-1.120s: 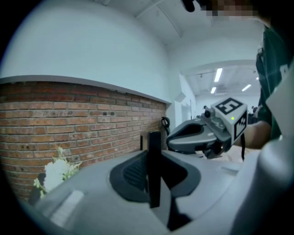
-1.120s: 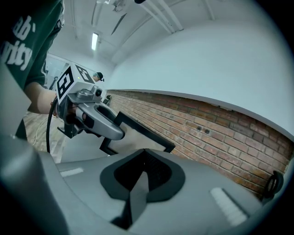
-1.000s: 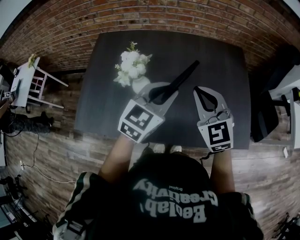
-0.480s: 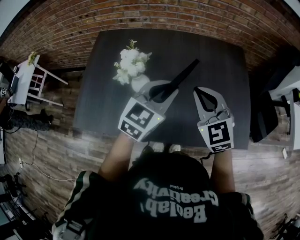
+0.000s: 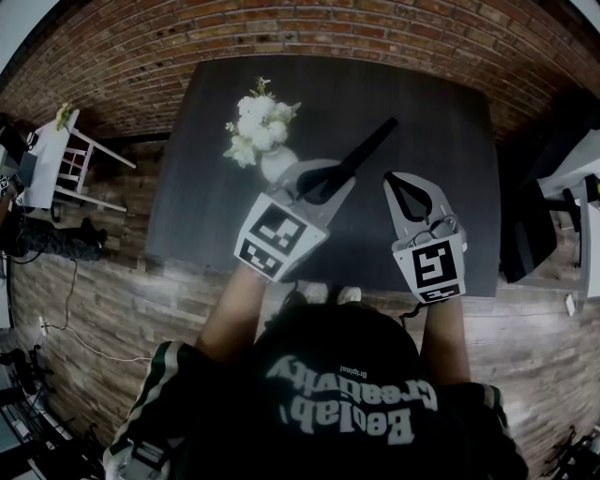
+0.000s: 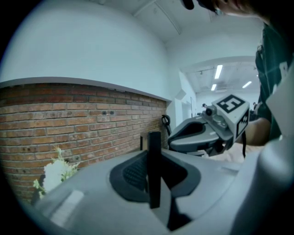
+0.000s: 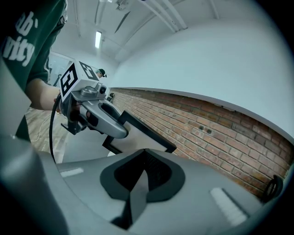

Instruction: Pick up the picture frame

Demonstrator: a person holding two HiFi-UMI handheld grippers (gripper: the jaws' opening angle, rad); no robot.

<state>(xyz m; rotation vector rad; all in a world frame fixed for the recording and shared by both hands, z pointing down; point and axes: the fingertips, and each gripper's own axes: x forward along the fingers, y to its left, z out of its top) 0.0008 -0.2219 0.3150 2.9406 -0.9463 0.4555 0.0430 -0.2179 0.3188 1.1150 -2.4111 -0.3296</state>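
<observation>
The black picture frame (image 5: 366, 150) is off the dark table (image 5: 441, 122), held up slantwise with its far end pointing up and right. My left gripper (image 5: 323, 180) is shut on its near edge. In the left gripper view the frame (image 6: 154, 170) shows edge-on as a dark upright bar pinched between the pads. The right gripper view shows the frame (image 7: 144, 131) sticking out of the left gripper (image 7: 98, 117). My right gripper (image 5: 400, 180) hovers beside it to the right, shut with nothing in it, tips together (image 7: 138, 183). It also appears in the left gripper view as the right gripper (image 6: 206, 133).
A white vase of white flowers (image 5: 262, 136) stands on the table just left of the left gripper. A brick wall (image 5: 309, 28) runs behind the table. A white side table (image 5: 66, 164) stands far left, and a dark chair (image 5: 530, 225) at the right.
</observation>
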